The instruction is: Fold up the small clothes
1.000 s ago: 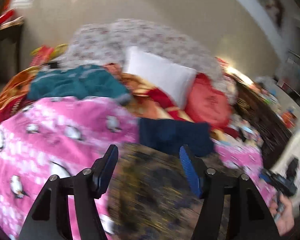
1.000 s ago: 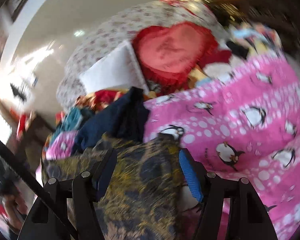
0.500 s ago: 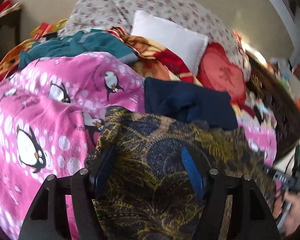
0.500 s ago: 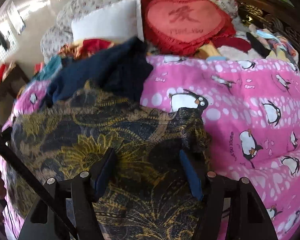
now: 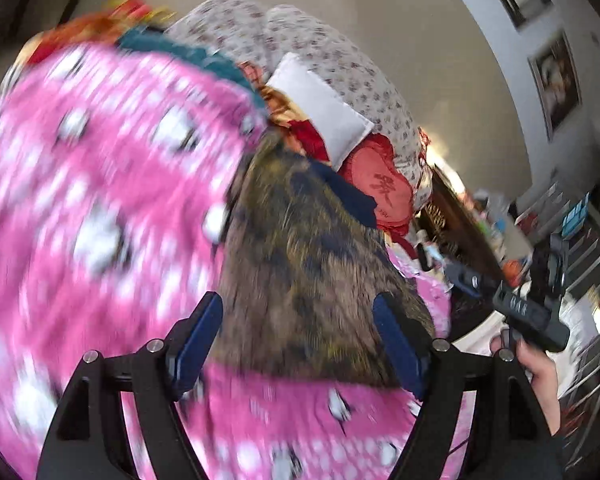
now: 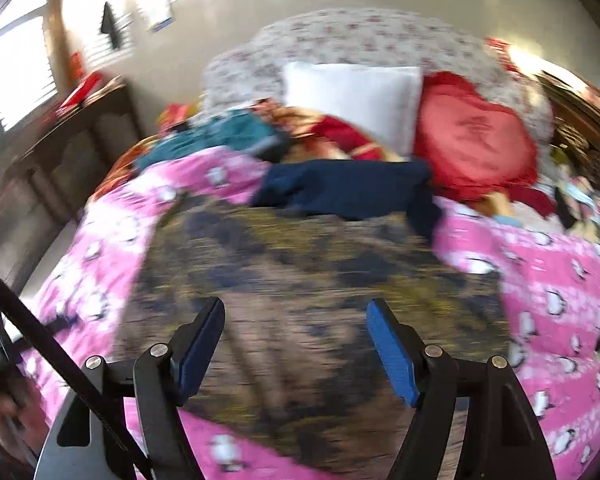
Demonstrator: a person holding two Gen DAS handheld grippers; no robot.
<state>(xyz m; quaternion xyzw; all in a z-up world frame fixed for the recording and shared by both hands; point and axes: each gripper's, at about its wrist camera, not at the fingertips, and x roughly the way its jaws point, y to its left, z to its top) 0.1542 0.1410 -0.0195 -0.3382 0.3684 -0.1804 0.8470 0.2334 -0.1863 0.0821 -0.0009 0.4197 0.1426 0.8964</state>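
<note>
A dark garment with a yellow floral print (image 5: 304, 276) lies spread on the pink penguin blanket (image 5: 99, 208); it also shows in the right wrist view (image 6: 308, 280). A navy garment (image 6: 352, 188) lies just behind it, and shows in the left wrist view (image 5: 352, 196). My left gripper (image 5: 300, 344) is open and empty above the near edge of the floral garment. My right gripper (image 6: 295, 348) is open and empty above the same garment. Both views are motion-blurred.
A white pillow (image 6: 356, 96), a red heart cushion (image 6: 472, 140) and a teal cloth (image 6: 227, 132) lie at the bed's head. Dark wooden furniture (image 6: 59, 168) stands left of the bed. The right gripper's handle and hand (image 5: 536, 320) show at the left view's right.
Both grippers have pulled back and up from the floral garment, which now lies flat on the blanket. Both stay open. The left view has swung to the right.
</note>
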